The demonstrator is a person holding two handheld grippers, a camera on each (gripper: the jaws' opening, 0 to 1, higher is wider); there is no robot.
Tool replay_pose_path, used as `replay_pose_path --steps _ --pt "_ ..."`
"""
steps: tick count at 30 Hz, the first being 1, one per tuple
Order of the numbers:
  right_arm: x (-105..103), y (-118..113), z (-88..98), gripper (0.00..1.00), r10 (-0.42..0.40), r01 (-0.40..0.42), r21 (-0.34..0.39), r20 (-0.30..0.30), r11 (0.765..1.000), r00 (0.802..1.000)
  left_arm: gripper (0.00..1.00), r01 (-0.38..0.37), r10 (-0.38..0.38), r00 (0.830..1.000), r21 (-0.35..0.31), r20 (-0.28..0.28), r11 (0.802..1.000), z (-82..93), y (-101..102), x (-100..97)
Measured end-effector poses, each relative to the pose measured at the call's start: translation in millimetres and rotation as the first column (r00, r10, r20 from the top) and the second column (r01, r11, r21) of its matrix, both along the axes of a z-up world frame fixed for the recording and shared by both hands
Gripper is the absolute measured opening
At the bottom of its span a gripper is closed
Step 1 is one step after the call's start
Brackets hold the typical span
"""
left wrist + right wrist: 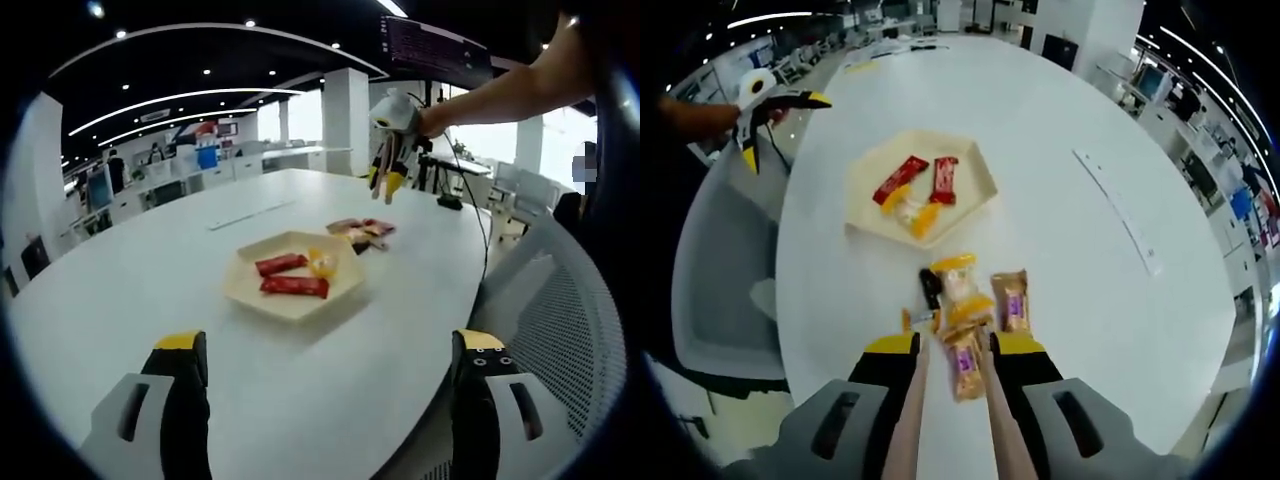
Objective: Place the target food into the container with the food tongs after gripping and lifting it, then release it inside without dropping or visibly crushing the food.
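You are working in bright, even light from long white ceiling strip lamps (180, 100) and small round recessed spotlights (207, 72). The tall daylight windows (565, 140) blow out to white. The glossy white oval table (150, 260) reflects a soft sheen, and the pale hexagonal tray (290, 305) casts only a faint shadow. In both views the fisheye bends straight lines hard toward the edges, and far desks turn soft and smeared.
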State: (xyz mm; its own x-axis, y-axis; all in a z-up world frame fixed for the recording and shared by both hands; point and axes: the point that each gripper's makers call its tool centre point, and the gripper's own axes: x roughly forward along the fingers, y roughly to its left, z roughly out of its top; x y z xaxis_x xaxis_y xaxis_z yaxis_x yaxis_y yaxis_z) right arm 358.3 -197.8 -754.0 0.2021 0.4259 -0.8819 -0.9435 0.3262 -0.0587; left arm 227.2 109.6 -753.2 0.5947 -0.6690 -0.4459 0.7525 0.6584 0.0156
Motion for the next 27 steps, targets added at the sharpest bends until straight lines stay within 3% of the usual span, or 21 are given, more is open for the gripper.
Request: replay_pose_path --steps 27 --pt "-1.3 4.3 -23.4 0.27 0.033 -0.033 0.008 0.010 0.999 0.999 0.98 0.003 -0.003 1.000 0.003 -0.012 1.000 -2.5 -0.3 -0.7"
